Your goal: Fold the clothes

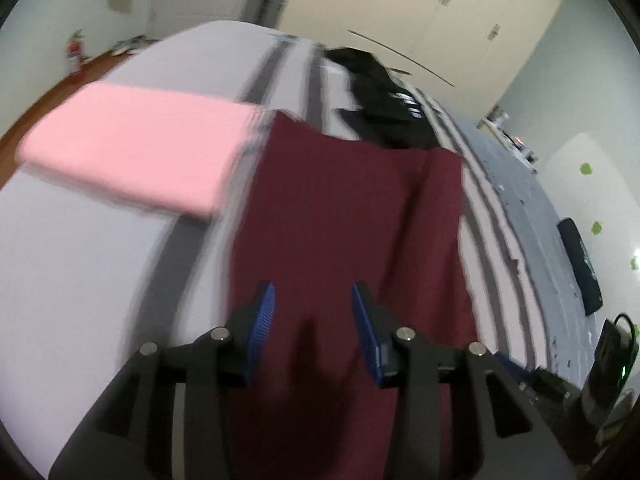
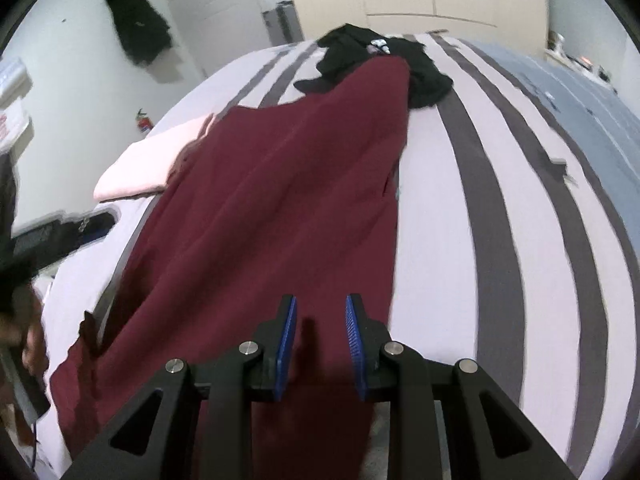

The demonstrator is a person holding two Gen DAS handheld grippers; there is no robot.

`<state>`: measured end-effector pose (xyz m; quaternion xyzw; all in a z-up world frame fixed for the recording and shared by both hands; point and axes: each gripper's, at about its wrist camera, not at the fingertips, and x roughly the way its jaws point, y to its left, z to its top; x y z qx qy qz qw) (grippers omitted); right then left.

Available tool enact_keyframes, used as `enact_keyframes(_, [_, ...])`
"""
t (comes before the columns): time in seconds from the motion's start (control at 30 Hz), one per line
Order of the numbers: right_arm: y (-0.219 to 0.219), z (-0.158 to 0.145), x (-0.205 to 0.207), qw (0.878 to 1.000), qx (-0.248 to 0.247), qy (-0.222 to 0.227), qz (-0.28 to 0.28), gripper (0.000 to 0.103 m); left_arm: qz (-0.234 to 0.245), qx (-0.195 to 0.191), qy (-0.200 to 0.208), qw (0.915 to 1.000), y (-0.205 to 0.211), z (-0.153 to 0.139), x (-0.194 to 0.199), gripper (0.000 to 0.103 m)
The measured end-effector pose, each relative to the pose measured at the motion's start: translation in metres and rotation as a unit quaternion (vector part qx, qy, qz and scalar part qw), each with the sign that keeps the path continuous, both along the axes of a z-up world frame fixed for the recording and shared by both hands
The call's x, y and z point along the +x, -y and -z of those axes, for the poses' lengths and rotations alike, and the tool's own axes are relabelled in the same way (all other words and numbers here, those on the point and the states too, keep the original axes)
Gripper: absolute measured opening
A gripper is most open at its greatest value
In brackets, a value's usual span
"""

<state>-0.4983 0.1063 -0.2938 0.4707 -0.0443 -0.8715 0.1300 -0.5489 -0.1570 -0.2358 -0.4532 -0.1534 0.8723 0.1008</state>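
So the maroon garment (image 2: pixel 272 208) is laid out flat on the striped bed (image 2: pixel 500 240), long axis running away toward the black clothes pile (image 2: pixel 360 60), probably for a lengthwise fold. Left gripper (image 1: pixel 313 300) and right gripper (image 2: pixel 321 312) both hang part-open over its near end, holding nothing

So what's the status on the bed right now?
Left hand-held gripper open, nothing gripped. Right hand-held gripper open, nothing gripped. Maroon garment spread lengthwise on striped bed. Black clothes at its far end.
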Motion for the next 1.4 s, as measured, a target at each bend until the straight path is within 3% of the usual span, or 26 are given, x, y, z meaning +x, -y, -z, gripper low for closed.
enact_keyframes(0.1, [-0.014,0.000,-0.023,1.000,-0.002,-0.004,-0.004,0.023,0.024,-0.002,0.021,0.9995,-0.042,0.008,-0.044,0.037])
enact_keyframes(0.27, [-0.034,0.011,-0.048,1.000,-0.023,0.009,0.007,0.023,0.038,0.056,0.051,0.9964,-0.081,0.024,-0.098,0.039])
enact_keyframes(0.4, [-0.040,0.019,-0.052,0.999,-0.028,0.018,0.003,0.023,0.050,0.031,0.065,0.9961,-0.106,0.037,-0.122,0.047])
enact_keyframes(0.57, [-0.041,0.031,-0.055,0.999,-0.024,0.031,-0.005,0.023,0.084,0.042,0.077,0.9926,-0.121,0.053,-0.134,0.047])
enact_keyframes(0.6, [-0.041,0.032,-0.055,0.999,-0.023,0.032,-0.006,0.023,0.093,0.037,0.077,0.9920,-0.123,0.056,-0.135,0.036])
enact_keyframes(0.63, [-0.040,0.033,-0.054,0.999,-0.022,0.034,-0.008,0.023,0.105,0.025,0.077,0.9912,-0.126,0.057,-0.135,0.013])
enact_keyframes(0.67, [-0.040,0.034,-0.054,0.999,-0.021,0.035,-0.009,0.023,0.116,0.012,0.077,0.9902,-0.128,0.058,-0.134,0.009])
enact_keyframes(0.77, [-0.039,0.033,-0.054,0.999,-0.017,0.039,-0.010,0.023,0.125,0.005,0.061,0.9903,-0.122,0.053,-0.131,0.006])
enact_keyframes(0.9, [-0.036,0.035,-0.056,0.999,-0.004,0.044,-0.010,0.023,0.102,-0.021,0.040,0.9938,-0.103,0.035,-0.124,0.005])
enact_keyframes(1.0, [-0.034,0.037,-0.057,0.999,0.001,0.046,-0.007,0.028,0.078,-0.037,0.047,0.9951,-0.085,0.027,-0.119,0.005])
enact_keyframes(1.1, [-0.028,0.035,-0.057,0.999,0.006,0.050,-0.003,0.034,0.076,-0.058,0.039,0.9947,-0.072,0.014,-0.108,0.005])
enact_keyframes(1.2, [-0.023,0.032,-0.057,0.998,0.005,0.057,0.004,0.034,0.082,-0.066,0.038,0.9937,-0.071,0.016,-0.107,0.005])
enact_keyframes(1.33, [-0.020,0.025,-0.054,0.998,0.007,0.054,0.014,0.034,0.112,-0.124,0.009,0.9859,-0.096,0.010,-0.107,0.005])
enact_keyframes(1.4, [-0.027,0.016,-0.052,0.998,-0.010,0.045,0.033,0.034,0.151,-0.174,-0.037,0.9724,-0.128,0.002,-0.095,0.005])
